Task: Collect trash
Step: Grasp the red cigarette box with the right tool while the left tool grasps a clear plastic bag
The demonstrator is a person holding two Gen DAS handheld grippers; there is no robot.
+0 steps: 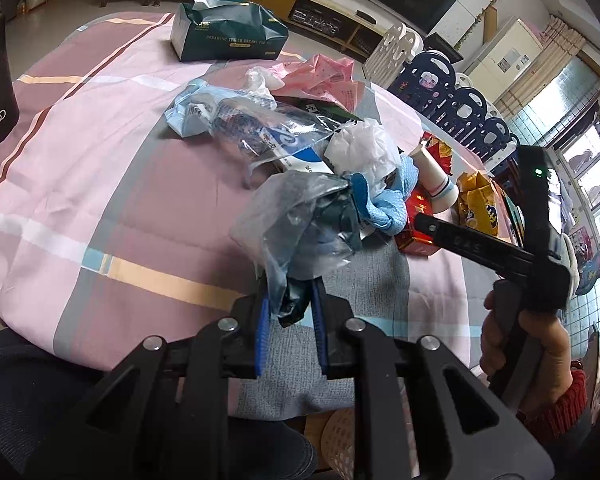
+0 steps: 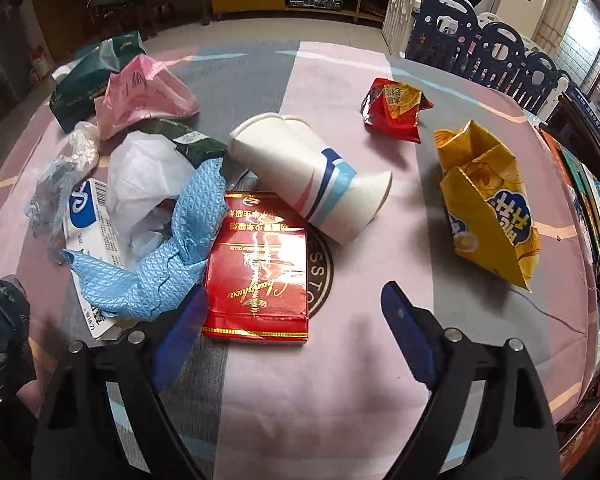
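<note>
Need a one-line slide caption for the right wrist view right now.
Open right gripper poised over a red packet, beside paper cups, a blue glove and a yellow snack bag.

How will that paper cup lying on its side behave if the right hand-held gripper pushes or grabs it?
The paper cup lies on its side on the cloth-covered table, so a push would probably roll it in a curve. It looks like thin paper, likely light and easy to crush. The open right hand-held gripper should probably close gently.

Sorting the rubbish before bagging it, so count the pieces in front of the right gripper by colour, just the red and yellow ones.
Red: 2, the flat red packet and the crumpled red wrapper.
Yellow: 1, the yellow snack bag.
Total: 3.
</note>
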